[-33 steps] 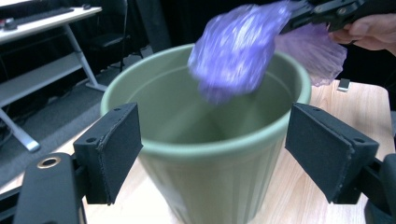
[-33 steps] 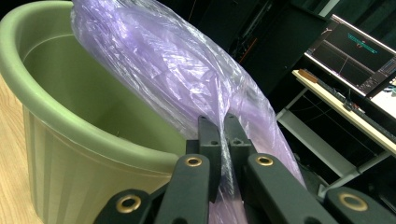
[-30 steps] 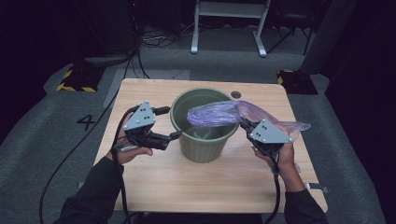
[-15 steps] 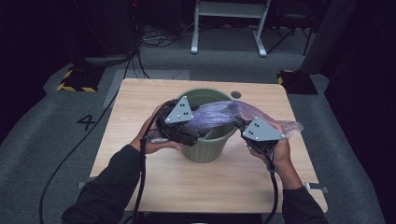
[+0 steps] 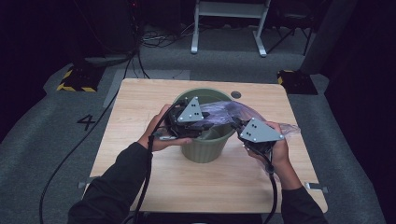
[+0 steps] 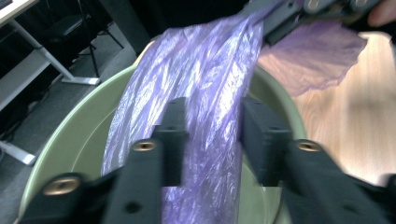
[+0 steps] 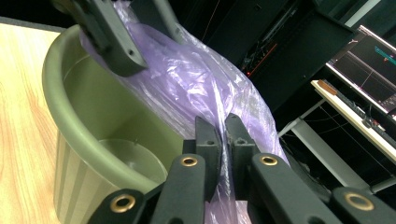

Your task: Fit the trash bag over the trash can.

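Observation:
A green plastic bin stands mid-table. A purple plastic bag stretches across its mouth. My left gripper reaches over the bin's near-left rim. In the left gripper view, its jaws have just been closing, and the bag bunches narrow between the pads. My right gripper, at the bin's right rim, is shut on the bag's other end; in the right gripper view the film is pinched between the near-touching jaws. The bin has nothing in it.
The wooden table has a small round hole behind the bin. Cables trail from both grippers toward the near edge. On the grey floor beyond stand a white frame and yellow-black striped blocks.
My left gripper has swung right from the table's left side to over the bin, and its jaws have closed around the purple bag. The right gripper has kept still, holding the bag.

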`<act>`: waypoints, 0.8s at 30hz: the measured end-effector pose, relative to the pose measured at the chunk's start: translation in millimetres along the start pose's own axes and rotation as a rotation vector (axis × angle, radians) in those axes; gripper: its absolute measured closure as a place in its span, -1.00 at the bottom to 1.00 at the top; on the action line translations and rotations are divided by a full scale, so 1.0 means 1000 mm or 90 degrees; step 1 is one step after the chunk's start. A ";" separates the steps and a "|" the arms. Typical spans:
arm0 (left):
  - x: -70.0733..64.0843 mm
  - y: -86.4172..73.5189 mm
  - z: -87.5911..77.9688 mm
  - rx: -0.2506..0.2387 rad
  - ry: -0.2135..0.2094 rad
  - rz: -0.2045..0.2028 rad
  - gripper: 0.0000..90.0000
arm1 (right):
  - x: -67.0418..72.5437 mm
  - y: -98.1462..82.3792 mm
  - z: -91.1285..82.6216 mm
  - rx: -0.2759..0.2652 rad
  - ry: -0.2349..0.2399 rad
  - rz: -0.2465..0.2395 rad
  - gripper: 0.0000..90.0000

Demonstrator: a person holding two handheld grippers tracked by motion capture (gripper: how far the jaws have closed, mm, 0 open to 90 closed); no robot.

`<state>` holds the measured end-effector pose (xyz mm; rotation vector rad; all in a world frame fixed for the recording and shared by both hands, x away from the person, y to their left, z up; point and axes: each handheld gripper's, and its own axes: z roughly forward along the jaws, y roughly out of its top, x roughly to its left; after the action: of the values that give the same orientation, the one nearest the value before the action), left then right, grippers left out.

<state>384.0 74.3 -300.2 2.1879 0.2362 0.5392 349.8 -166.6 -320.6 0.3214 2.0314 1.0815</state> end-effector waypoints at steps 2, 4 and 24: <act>-0.001 0.001 0.001 0.007 0.006 0.013 0.73 | 0.000 0.001 -0.001 -0.005 0.004 0.004 0.90; -0.001 0.001 0.001 0.007 0.008 0.017 0.91 | 0.000 0.001 -0.001 -0.007 0.006 0.002 0.88; 0.012 -0.015 0.004 0.006 0.008 -0.028 1.00 | 0.001 -0.033 -0.021 0.014 0.055 0.107 -0.38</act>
<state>396.6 84.4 -310.6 2.1838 0.2932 0.5295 338.1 -197.8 -340.6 0.4707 2.1244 1.1932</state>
